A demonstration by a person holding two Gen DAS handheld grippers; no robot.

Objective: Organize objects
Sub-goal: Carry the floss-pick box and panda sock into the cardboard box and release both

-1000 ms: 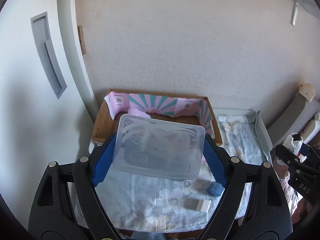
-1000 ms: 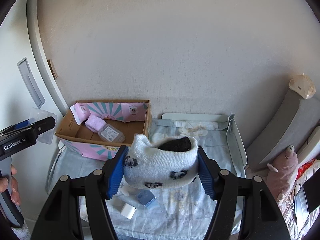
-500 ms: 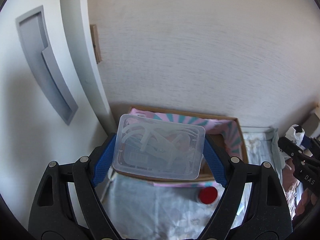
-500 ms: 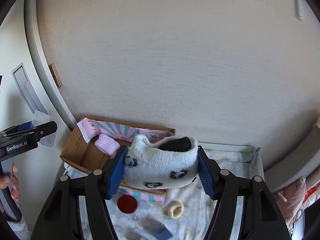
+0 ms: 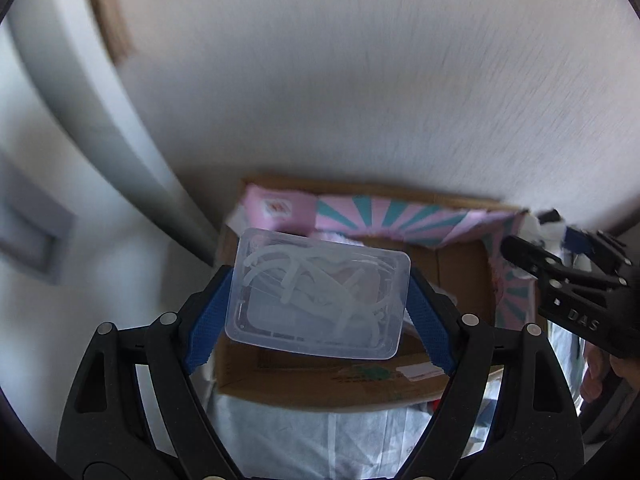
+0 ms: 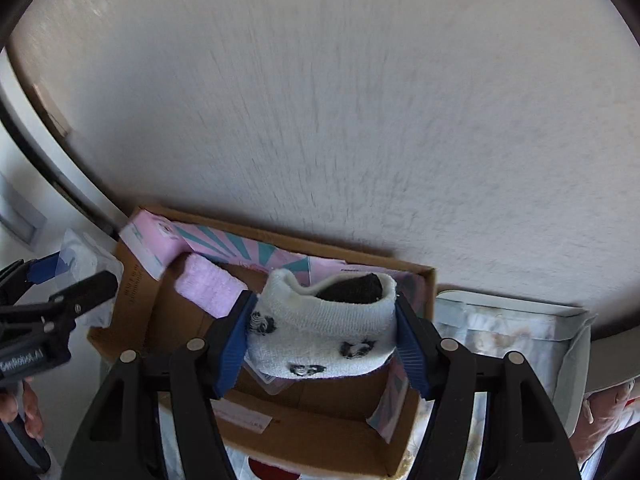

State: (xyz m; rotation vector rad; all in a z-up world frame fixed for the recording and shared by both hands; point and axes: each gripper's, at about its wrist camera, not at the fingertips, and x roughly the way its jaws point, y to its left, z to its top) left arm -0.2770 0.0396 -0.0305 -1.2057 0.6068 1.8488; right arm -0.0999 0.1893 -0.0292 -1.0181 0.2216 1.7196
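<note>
Delivery step: left gripper (image 5: 318, 300) clamps the clear plastic case (image 5: 318, 298), right gripper (image 6: 326, 334) clamps the rolled sock (image 6: 324, 338) (both over the cardboard box (image 6: 296, 428)); 2 releases follow.

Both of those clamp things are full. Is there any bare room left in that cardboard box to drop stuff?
Yes. The brown floor of the cardboard box looks bare toward its near wall, and in the corner left of the pink towel. The back is crowded: the towel lies against the pink striped lining, with a clear case below the sock. The plastic container hides part of the floor.
</note>
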